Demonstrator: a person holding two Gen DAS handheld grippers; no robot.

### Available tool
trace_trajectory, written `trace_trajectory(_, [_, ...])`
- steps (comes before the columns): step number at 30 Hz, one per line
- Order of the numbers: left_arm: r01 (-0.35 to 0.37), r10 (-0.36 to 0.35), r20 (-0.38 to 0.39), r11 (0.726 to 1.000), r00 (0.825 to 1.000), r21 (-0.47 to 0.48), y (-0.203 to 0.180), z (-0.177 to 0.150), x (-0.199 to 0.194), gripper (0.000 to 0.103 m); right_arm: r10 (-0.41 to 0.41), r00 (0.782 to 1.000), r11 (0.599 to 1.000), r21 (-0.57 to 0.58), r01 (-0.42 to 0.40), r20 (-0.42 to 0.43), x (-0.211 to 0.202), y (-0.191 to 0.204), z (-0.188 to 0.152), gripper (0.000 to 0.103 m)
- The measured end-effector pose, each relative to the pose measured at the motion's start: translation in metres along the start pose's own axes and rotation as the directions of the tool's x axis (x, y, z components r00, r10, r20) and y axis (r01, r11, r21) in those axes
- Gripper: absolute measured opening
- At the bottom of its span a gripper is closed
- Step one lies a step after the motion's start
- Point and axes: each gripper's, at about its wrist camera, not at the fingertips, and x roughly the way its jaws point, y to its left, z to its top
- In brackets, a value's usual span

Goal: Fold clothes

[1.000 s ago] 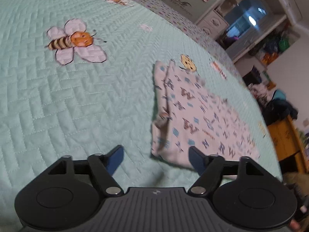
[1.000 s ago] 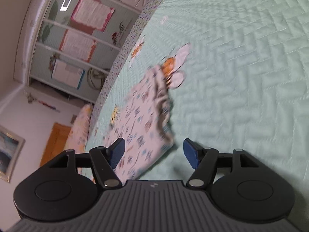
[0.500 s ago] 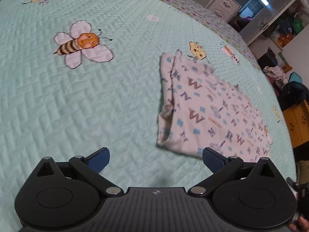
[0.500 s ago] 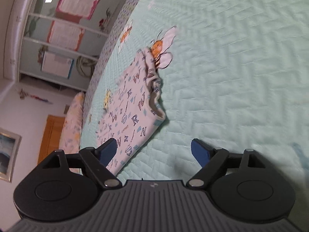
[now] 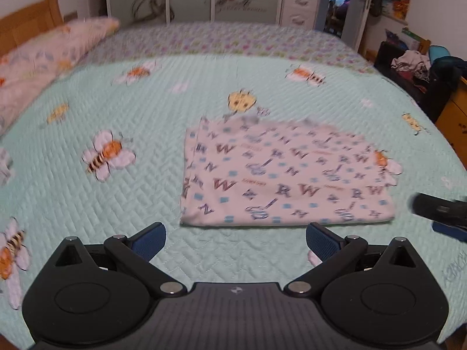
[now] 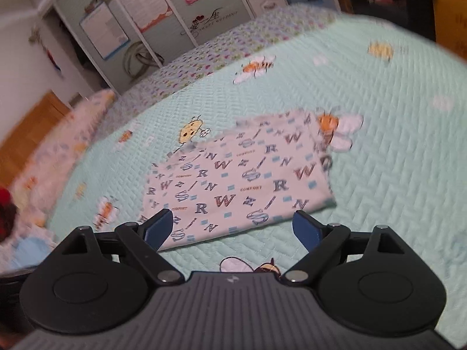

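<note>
The folded cloth [image 5: 287,175], pale with printed letters and small blue squares, lies flat on the mint quilted bedspread [image 5: 146,134], roughly in the middle of the bed. Its near edge runs straight and its layered side faces left in the left wrist view.

The left tongs [image 5: 235,240] hang over the bedspread just short of the cloth's near edge. Their jaws have just been opening and now stand wide apart with nothing between them; only bare quilt shows in the gap. The blue pads [image 5: 149,240] are clear of the fabric, and the cloth sits ahead of them, slightly to the right.

The right tongs [image 6: 232,230] are also spread wide, having just been opening, and hold nothing. In the right wrist view the cloth [image 6: 236,180] lies ahead of and below them; its near edge appears between the two pads, and the left pad [image 6: 159,229] overlaps the near left corner in the picture, though whether it touches cannot be told from this angle. The right tongs also show as a dark blurred shape at the right edge of the left wrist view [image 5: 443,213], beside the cloth's right end.

A bee picture [image 5: 106,154] on the bedspread lies left of the cloth, and a pillow [image 5: 43,55] rests at the far left by the headboard
</note>
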Motion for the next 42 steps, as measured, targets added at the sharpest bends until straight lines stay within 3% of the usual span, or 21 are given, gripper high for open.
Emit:
trace_trajectory(7, [-0.15, 0.148, 0.045, 0.987, 0.988, 0.051, -0.02, 0.009, -0.04, 0.102, -0.177, 0.979, 0.97, -0.152, 0.191, 0.105, -0.032, 0.045, 0.018, 0.091])
trace_trajectory(11, [-0.213, 0.21, 0.037, 0.974, 0.977, 0.08, -0.029, 0.01, -0.048, 0.102, -0.199, 0.97, 0.954, -0.199, 0.224, 0.137, -0.046, 0.056, 0.015, 0.091])
trace_trajectory(21, [-0.192, 0.19, 0.039, 0.979, 0.981, 0.067, -0.037, 0.007, -0.055, 0.102, -0.243, 0.951, 0.93, -0.233, 0.284, 0.189, -0.055, 0.065, 0.009, 0.091])
trace_trajectory(30, [-0.182, 0.181, 0.024, 0.981, 0.983, 0.072, -0.04, 0.001, -0.049, 0.102, -0.254, 0.956, 0.925, -0.251, 0.285, 0.149, -0.046, 0.062, -0.003, 0.091])
trace_trajectory(42, [-0.159, 0.167, -0.095, 0.984, 0.981, 0.08, -0.037, -0.012, -0.009, 0.102, -0.277, 0.958, 0.92, -0.264, 0.288, 0.079, -0.022, 0.059, -0.012, 0.091])
